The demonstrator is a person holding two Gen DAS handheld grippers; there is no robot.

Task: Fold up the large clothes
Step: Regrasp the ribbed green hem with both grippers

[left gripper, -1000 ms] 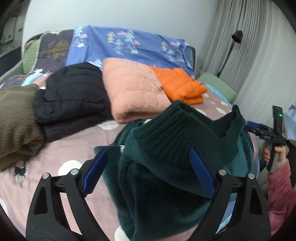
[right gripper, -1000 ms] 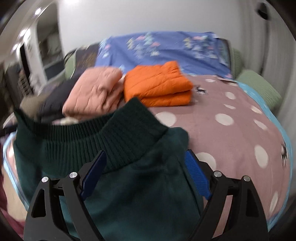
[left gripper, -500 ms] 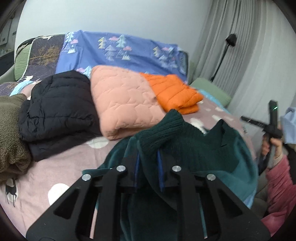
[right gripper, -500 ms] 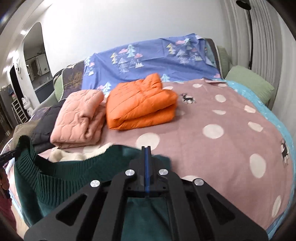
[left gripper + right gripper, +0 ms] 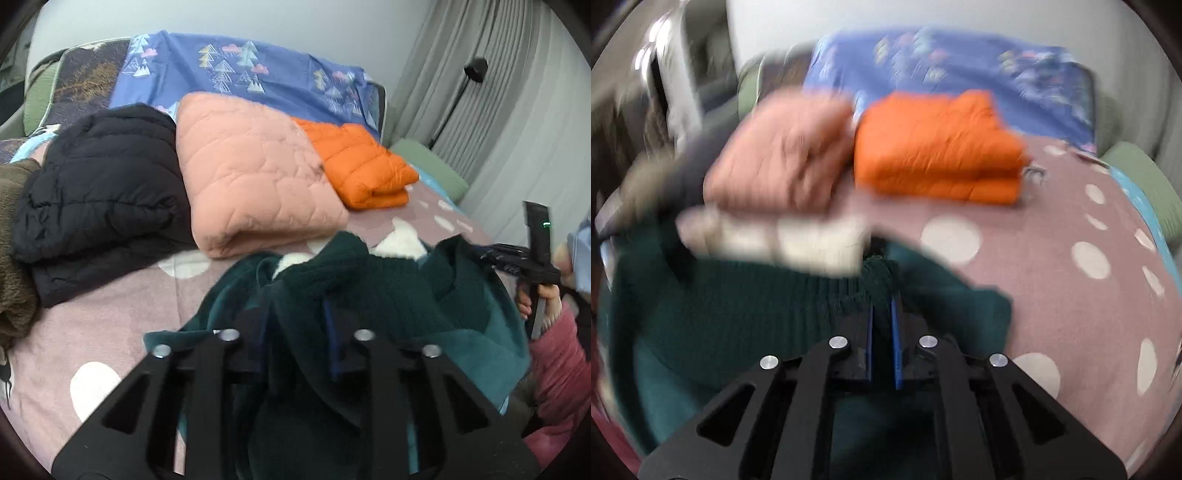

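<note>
Left gripper (image 5: 295, 325): jaws nearly together, clamped on a thick bunch of the dark green sweater (image 5: 388, 295) at its ribbed hem or collar band (cannot tell which); log-free read from the wrist view is fabric filling the gap between the blue pads.
Right gripper (image 5: 882, 343): closed tight on the same ribbed band, approx. a sweater-width away from the other hold; its view is motion-blurred.
Sweater position: at the near edge of the bed (image 5: 1052, 295), partly lifted, body hanging below both grippers, w/ a bit of white lining showing behind the band.
Step in hand (judged): lift and spread the garment so it can be laid flat before folding.
How to do it well: pull both holds apart evenly until the ribbed band is taut, keep them level w/ each other, then carry the sweater onto the bare dotted part of the bed's near-right area and lower it body first (so it does not bunch under itself).
Grip note: knit is thick and stretchy; a hold on the ribbing should bear the weight, but a sharp tug could drag it out of shape.
Clearance: folded pink quilted jacket (image 5: 255, 173), black jacket (image 5: 99, 192) and orange jacket (image 5: 938, 147) sit toward the far-left side; keep the sweater off them.
Other: person's pink sleeve (image 5: 557, 376) at the right of the left view.
</note>
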